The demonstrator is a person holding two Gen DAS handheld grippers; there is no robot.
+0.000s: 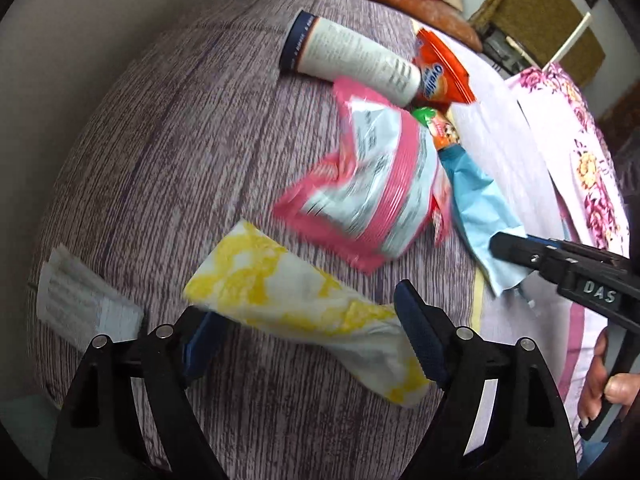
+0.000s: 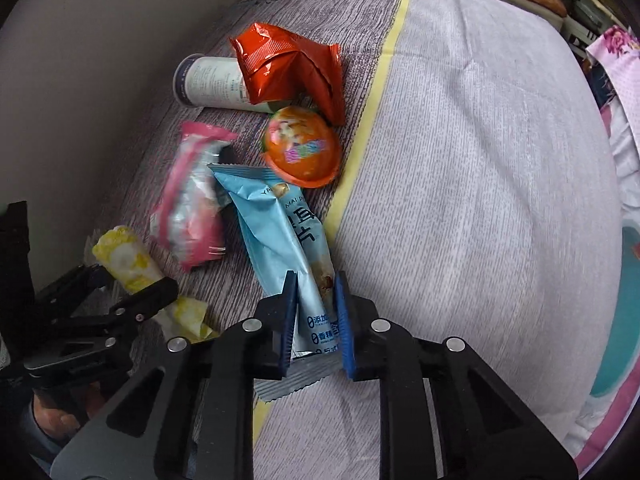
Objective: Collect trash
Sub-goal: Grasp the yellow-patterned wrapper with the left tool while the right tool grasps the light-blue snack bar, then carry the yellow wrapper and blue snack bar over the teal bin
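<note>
Right wrist: blue wrapper [image 2: 288,236] pinched between jaws.

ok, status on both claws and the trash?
Right claw shut on light blue snack wrapper. Left claw open, straddling yellow-and-white wrapper. Pink-and-white pouch lies close beside it, not blocking.

Soft, even daylight; fisheye bending with dark corners; the pink wrapper [image 1: 360,184] is motion-blurred.
</note>
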